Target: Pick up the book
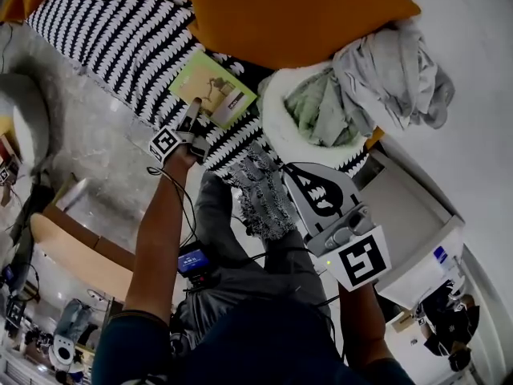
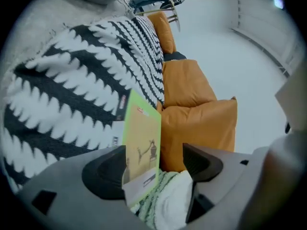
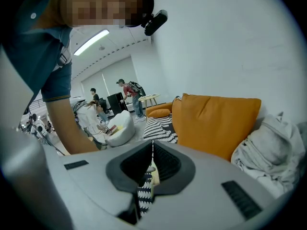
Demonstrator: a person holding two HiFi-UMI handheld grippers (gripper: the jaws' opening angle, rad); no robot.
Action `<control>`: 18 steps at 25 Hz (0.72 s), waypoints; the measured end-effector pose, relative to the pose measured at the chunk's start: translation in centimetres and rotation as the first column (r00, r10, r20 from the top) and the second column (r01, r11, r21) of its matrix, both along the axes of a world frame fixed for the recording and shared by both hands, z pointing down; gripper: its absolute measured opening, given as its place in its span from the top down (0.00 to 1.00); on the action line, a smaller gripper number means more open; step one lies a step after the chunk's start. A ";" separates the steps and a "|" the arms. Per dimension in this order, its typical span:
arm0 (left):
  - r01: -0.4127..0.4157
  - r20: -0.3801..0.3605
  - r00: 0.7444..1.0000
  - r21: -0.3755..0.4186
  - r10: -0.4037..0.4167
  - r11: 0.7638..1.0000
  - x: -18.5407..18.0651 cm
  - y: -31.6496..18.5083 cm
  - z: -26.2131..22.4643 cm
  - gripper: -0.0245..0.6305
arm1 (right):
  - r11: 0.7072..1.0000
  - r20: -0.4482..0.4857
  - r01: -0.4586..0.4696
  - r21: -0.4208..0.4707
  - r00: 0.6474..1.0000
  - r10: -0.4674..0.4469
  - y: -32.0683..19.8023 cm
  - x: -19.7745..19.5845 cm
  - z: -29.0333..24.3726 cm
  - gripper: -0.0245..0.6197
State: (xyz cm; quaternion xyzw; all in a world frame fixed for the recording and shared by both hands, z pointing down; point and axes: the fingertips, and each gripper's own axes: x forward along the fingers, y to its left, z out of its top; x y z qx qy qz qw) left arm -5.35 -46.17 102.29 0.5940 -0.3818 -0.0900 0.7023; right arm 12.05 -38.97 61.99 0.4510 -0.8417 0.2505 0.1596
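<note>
Left gripper view | left claw (image 2: pixel 156 164) spread around green book (image 2: pixel 141 133) | its print unreadable | right claw (image 3: pixel 152 148) pressed together

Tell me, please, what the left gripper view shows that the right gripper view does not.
Only the left gripper view: the green book, its cover plain to see, between the open jaws of the left hand-held gripper. Only the right gripper view: people in the background, a white beanbag, a heap of grey clothes, and the right hand-held gripper with its jaws together. Both: the orange cushion and the black-and-white striped blanket.
</note>
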 end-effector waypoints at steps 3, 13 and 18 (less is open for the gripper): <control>0.006 0.052 0.999 -0.050 -0.004 0.999 -3.2 2.1 1.6 0.42 | 1.000 0.008 0.004 -0.005 1.000 -0.004 -0.3 0.3 0.5 0.94; -0.029 -0.009 1.000 -0.060 0.028 0.998 0.1 0.9 2.9 0.42 | 0.999 0.015 0.018 -0.034 1.000 -0.018 0.3 -0.4 1.4 0.94; -0.043 -0.003 0.999 0.027 0.043 0.999 0.6 0.6 3.1 0.44 | 0.998 0.012 0.035 -0.056 0.999 -0.034 0.9 -1.0 2.6 0.94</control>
